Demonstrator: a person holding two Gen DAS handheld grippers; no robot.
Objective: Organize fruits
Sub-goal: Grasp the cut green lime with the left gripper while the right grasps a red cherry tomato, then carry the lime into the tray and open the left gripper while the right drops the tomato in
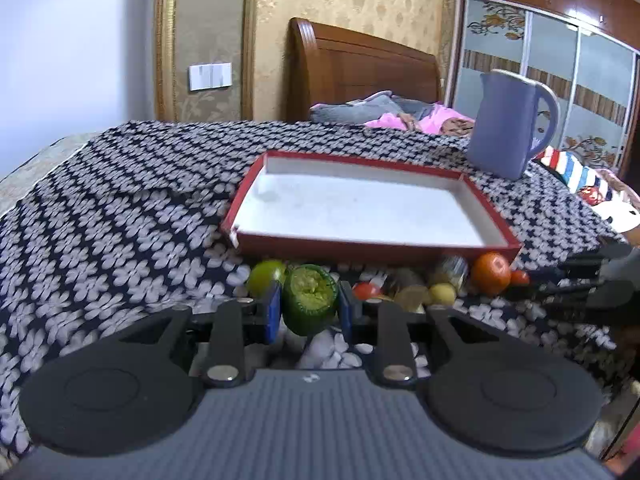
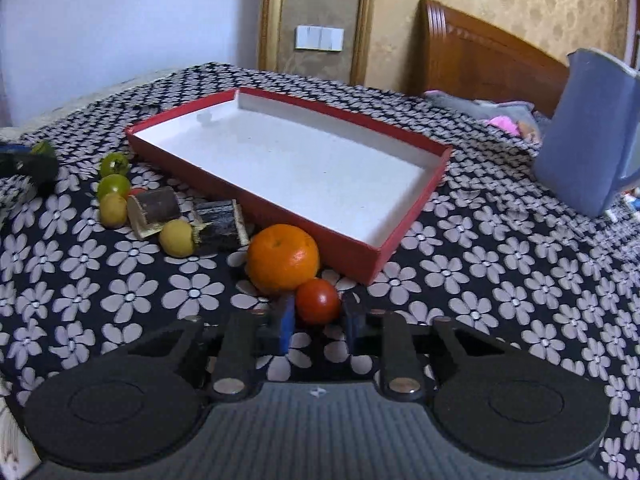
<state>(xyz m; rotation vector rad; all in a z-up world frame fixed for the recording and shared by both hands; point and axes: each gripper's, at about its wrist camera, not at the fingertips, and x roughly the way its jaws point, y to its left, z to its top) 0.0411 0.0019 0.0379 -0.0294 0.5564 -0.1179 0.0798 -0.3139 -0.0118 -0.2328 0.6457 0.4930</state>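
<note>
bedroom setting: patterned gold wallpaper, carved wooden headboard point(image 1: 360, 68), white wall switch point(image 2: 319, 38). the bench is covered by a dark cloth point(image 2: 500, 272) printed with pale flowers.

a shallow rectangular red tray point(image 2: 400, 236), white inside with nothing in it, sits mid-bench; in the right wrist view its long axis runs from far left to near right. a blue-grey jug point(image 1: 508, 124) with handle stands upright beyond its right end.

left hand-held gripper point(image 1: 309, 307): blue pads clamped on a dark green fruit point(image 1: 309, 299), rough pale end facing the camera, held above the cloth just short of the tray's near wall. a smooth lime-green fruit point(image 1: 265, 276) lies just beside it.

right hand-held gripper point(image 2: 318, 320): jaws flank a small glossy red tomato point(image 2: 318, 301); cannot tell whether the pads touch it. a dimpled round orange point(image 2: 283, 258) touches the tomato, near the tray's near corner.

further left: two yellow fruits point(image 2: 177, 237), two green tomatoes point(image 2: 114, 185), two short bark-covered cut log pieces point(image 2: 219, 224) lying on their sides.
</note>
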